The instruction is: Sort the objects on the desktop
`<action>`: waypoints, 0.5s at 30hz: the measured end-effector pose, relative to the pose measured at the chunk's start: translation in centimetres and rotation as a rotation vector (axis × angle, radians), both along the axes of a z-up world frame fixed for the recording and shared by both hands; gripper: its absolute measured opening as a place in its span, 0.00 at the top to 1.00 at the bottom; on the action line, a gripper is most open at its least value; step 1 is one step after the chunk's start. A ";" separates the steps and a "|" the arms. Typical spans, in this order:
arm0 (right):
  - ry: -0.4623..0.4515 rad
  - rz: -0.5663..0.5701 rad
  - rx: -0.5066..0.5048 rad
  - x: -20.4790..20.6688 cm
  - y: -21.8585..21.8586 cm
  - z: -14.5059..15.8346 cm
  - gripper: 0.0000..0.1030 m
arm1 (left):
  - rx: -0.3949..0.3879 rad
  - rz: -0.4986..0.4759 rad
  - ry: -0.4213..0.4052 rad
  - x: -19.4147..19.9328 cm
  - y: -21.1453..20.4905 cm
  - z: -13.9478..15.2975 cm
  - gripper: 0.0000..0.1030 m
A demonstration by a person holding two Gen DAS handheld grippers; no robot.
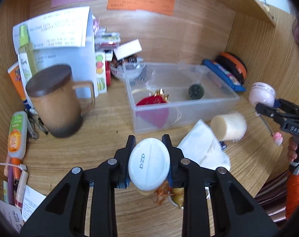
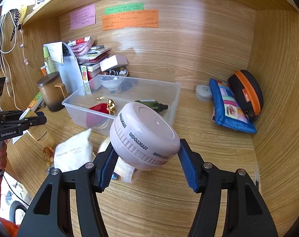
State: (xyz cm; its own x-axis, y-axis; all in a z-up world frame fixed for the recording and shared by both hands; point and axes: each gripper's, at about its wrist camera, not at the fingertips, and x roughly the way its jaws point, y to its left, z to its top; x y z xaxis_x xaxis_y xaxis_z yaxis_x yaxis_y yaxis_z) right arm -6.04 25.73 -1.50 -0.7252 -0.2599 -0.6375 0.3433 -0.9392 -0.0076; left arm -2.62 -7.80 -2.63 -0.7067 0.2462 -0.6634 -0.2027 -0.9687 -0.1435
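My left gripper is shut on a white oval case, held on edge just above the desk. In the right wrist view that gripper shows at the far left with the case between its pads. My right gripper is shut on a round pink jar with printed lettering, tilted and lifted above the desk. The left wrist view shows it at the right edge as the right gripper with the jar. A clear plastic box beyond both holds a red pouch and a dark green bottle.
A white cloth pouch and a cream roll lie in front of the box. A lidded brown mug stands left, with tubes and papers behind. A blue pouch, a black-and-orange case and a small round container sit right.
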 end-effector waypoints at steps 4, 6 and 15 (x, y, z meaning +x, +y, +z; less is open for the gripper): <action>0.014 0.015 -0.002 -0.2 -0.5 0.8 0.45 | 0.010 -0.002 0.036 -0.4 0.1 1.6 0.75; 0.023 0.023 -0.002 -0.3 -0.8 1.4 0.45 | 0.016 -0.007 0.051 -0.7 0.1 2.5 0.75; 0.033 0.041 -0.022 -1.7 -1.4 3.0 0.45 | 0.033 -0.035 0.109 -2.2 0.7 6.2 0.75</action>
State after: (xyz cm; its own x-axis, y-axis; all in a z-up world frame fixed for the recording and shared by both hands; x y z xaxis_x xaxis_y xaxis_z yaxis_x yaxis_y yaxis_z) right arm -7.73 24.30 1.53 -0.7342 -0.3037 -0.6072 0.3817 -0.9243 0.0008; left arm -4.85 -7.09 3.60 -0.7647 0.2924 -0.5742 -0.2523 -0.9558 -0.1507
